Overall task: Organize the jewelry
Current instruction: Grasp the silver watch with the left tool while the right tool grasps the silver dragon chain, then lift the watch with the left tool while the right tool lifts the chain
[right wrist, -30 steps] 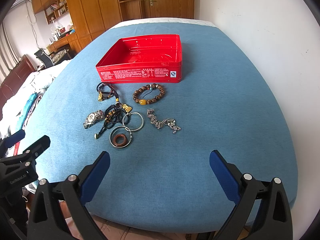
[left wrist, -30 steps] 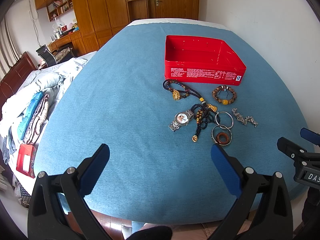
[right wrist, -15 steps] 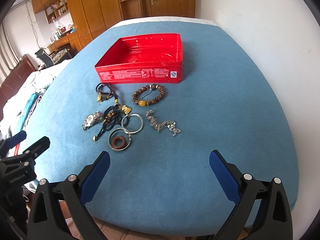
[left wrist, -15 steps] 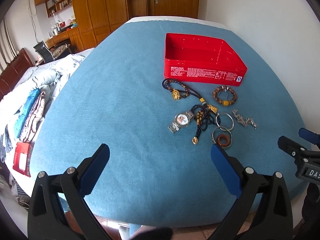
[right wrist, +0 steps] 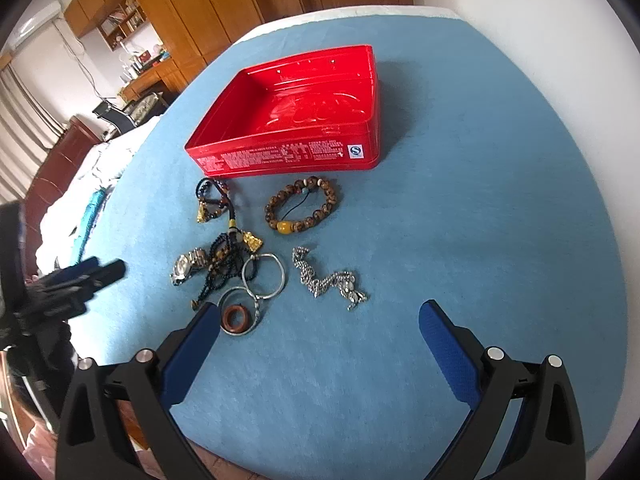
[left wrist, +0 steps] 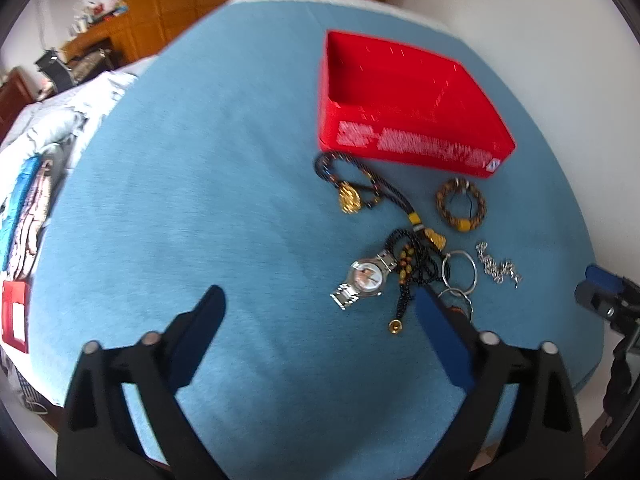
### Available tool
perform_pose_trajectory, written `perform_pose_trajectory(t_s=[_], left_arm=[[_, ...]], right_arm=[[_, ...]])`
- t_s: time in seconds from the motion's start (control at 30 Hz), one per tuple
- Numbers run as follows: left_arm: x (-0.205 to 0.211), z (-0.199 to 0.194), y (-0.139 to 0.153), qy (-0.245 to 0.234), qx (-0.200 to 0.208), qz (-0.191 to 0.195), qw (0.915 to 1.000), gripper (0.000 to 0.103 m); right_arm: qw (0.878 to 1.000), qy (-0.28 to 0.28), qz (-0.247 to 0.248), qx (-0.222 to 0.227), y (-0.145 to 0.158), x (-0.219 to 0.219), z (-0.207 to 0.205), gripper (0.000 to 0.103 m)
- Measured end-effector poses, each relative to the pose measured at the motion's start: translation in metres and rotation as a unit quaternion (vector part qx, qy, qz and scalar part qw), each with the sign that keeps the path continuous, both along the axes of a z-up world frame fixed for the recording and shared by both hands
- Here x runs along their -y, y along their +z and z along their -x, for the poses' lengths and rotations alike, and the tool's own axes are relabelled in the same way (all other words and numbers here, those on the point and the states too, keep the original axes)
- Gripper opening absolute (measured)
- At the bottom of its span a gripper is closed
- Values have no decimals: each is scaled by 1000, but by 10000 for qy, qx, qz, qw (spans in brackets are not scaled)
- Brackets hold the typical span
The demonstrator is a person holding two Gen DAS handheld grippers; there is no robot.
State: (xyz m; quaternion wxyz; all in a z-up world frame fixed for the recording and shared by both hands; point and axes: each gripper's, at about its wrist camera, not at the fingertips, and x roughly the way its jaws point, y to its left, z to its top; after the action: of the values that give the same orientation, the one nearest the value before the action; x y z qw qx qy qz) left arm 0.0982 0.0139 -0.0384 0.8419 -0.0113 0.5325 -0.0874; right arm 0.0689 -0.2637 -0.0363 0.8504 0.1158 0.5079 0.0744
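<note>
A pile of jewelry lies on the blue table in front of an empty red tin box [left wrist: 404, 108] [right wrist: 304, 116]: a silver watch [left wrist: 362, 278] [right wrist: 188, 264], black bead necklaces with gold charms [left wrist: 348, 196] [right wrist: 224, 256], a brown bead bracelet [left wrist: 460, 204] [right wrist: 302, 208], silver bangles [left wrist: 460, 270] [right wrist: 264, 276], a brown ring [right wrist: 235, 319] and a silver chain [left wrist: 498, 268] [right wrist: 332, 280]. My left gripper [left wrist: 320, 332] is open, just short of the watch. My right gripper [right wrist: 320, 344] is open, near the chain and bangles.
The blue table [left wrist: 200, 200] [right wrist: 480, 220] curves off at its near edge. A bed with piled clothes [left wrist: 32, 168] stands to the left, and wooden cabinets [right wrist: 192, 12] at the back. A white wall is on the right.
Both grippers have moved forward and lower toward the jewelry pile, still open. The jewelry and box have not moved.
</note>
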Motion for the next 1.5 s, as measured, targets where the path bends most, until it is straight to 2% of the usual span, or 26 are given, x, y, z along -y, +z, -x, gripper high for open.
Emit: perform_pose_trajectory(t_s=[0.07, 0.23, 0.33, 0.53, 0.67, 0.83, 0.9, 1.07, 1.17, 1.23, 1.33, 1.43, 1.5], left_arm=[[5, -9, -11, -119, -260, 16, 9996, 70], [16, -23, -30, -369, -527, 43, 9979, 70], [21, -29, -36, -473, -564, -7, 9973, 70], [29, -37, -50, -667, -728, -64, 9951, 67], [31, -40, -62, -773, -901, -25, 9929, 58], [37, -43, -67, -898, -818, -87, 9926, 58], [39, -48, -69, -919, -825, -95, 9923, 62], [40, -47, -69, -988, -713, -278, 9922, 62], [62, -52, -74, -962, -671, -380, 9924, 57], [62, -54, -74, -952, -679, -397, 9923, 55], [60, -50, -75, -997, -652, -469, 9918, 47], [66, -53, -78, -1008, -642, -490, 9916, 42], [65, -47, -74, -995, -641, -481, 9918, 31]], right_arm=[[9999, 33, -109, -79, -3, 3, -6, 88], [9991, 66, -252, -335, -19, 8, -20, 72], [9984, 108, -309, -450, -26, 7, -24, 67], [9977, 89, -238, -630, -36, 7, -36, 64], [9969, 110, -117, -773, -46, 4, -45, 61], [9945, 306, -48, -1001, -61, -6, -53, 60], [9939, 355, 38, -1040, -65, -9, -56, 60], [9917, 451, 249, -1179, -77, -17, -64, 60], [9920, 484, 397, -1098, -78, -22, -65, 51], [9920, 527, 449, -1059, -79, -25, -65, 42], [9915, 613, 671, -926, -81, -34, -66, 35], [9922, 635, 644, -857, -80, -33, -66, 27], [9930, 640, 550, -825, -80, -32, -67, 21]])
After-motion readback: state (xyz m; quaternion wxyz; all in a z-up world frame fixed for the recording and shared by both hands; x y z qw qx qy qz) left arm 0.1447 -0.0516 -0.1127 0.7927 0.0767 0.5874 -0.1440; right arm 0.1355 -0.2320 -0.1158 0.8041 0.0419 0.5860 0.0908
